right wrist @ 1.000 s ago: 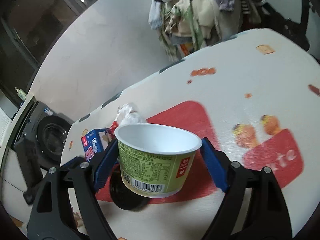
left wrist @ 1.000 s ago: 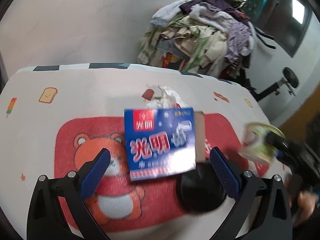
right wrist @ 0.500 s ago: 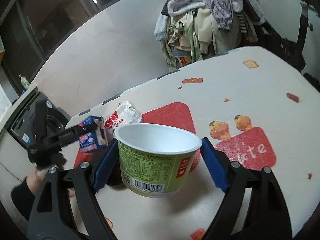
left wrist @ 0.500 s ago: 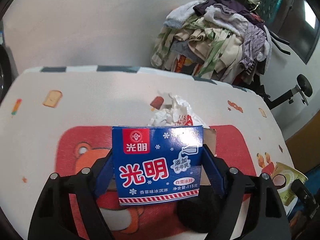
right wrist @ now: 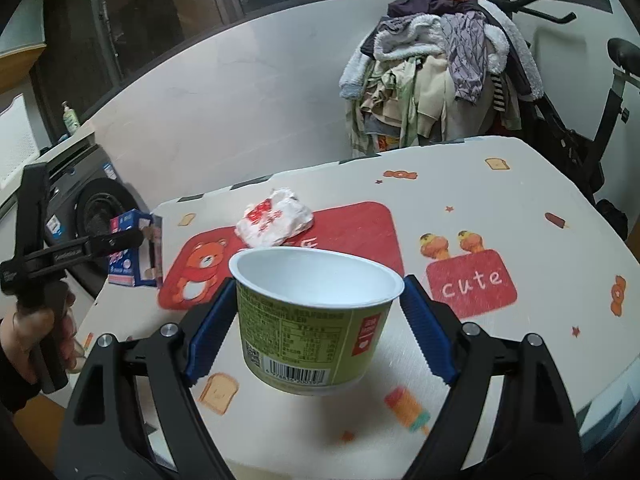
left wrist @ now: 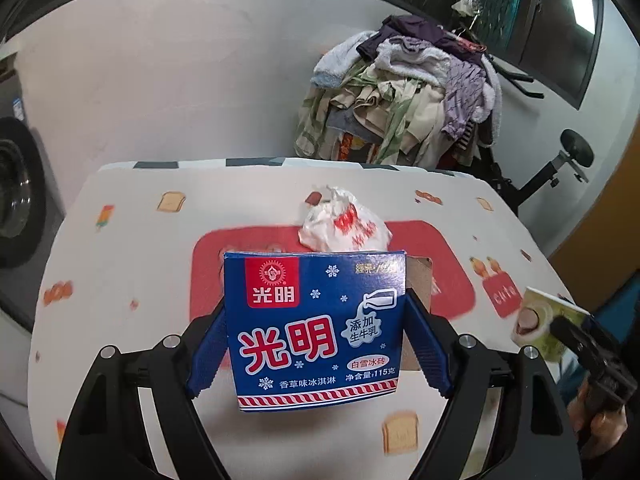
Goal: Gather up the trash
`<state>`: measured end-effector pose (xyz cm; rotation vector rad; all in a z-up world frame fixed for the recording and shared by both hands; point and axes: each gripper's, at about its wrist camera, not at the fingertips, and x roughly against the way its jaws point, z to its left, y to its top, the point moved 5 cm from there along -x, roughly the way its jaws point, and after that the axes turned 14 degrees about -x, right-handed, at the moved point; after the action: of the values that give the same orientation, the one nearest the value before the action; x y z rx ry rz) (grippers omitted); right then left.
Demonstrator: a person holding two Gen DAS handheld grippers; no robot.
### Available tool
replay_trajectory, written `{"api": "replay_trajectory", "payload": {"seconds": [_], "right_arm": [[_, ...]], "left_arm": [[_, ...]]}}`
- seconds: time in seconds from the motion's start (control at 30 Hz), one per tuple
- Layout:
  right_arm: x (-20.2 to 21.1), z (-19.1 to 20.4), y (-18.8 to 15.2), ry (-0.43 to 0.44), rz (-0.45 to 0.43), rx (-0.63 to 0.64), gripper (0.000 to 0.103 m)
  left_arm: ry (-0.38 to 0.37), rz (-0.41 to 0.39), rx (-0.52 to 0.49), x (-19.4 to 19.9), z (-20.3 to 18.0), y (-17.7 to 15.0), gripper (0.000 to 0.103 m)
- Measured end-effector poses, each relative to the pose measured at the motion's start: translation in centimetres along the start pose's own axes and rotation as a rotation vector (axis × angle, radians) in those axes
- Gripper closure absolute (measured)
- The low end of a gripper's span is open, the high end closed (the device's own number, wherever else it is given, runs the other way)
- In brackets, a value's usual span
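left gripper [left wrist: 316,344] pitched down, blue pads clamped on both sides of the blue carton [left wrist: 314,328], carton held clear of the table; right gripper [right wrist: 318,324] also pitched down, pads pressed on the green cup [right wrist: 316,320], cup upright and lifted; bare hand [right wrist: 38,336] wraps the left gripper's handle, dark sleeve at the wrist

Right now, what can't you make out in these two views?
- Inside the blue carton: left wrist view shows only its front.
- Bottom of the green cup: right wrist view, its rim hides it.
- Print on the white wrapper: too small in both views.
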<state>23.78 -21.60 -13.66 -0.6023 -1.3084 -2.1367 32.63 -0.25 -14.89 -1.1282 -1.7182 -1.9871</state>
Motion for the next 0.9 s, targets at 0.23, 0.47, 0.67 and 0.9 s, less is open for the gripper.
{"api": "replay_trajectory", "payload": {"seconds": [0.23,0.47,0.67,0.9], "right_arm": [[2.7,2.3,-3.9,0.014,0.021,0.068,0.022],[5.1,3.9,-8.0,0.045,0.053,0.097,0.022],[7.0,3.7,-10.8,0.057,0.07,0.088,0.022],[9.2,2.6,-13.6,0.061,0.091,0.079,0.022]], "left_arm": [[-0.02,-0.013,-0.019,5.2,-1.9,-5.9,0.024],[-0.057,0.009,-0.015,8.0,-3.9,-11.1,0.024],[-0.082,0.02,-0.015,10.1,-5.9,-14.7,0.024],[-0.105,0.06,-0.071,11.4,-9.1,-19.2,0.024]]}}
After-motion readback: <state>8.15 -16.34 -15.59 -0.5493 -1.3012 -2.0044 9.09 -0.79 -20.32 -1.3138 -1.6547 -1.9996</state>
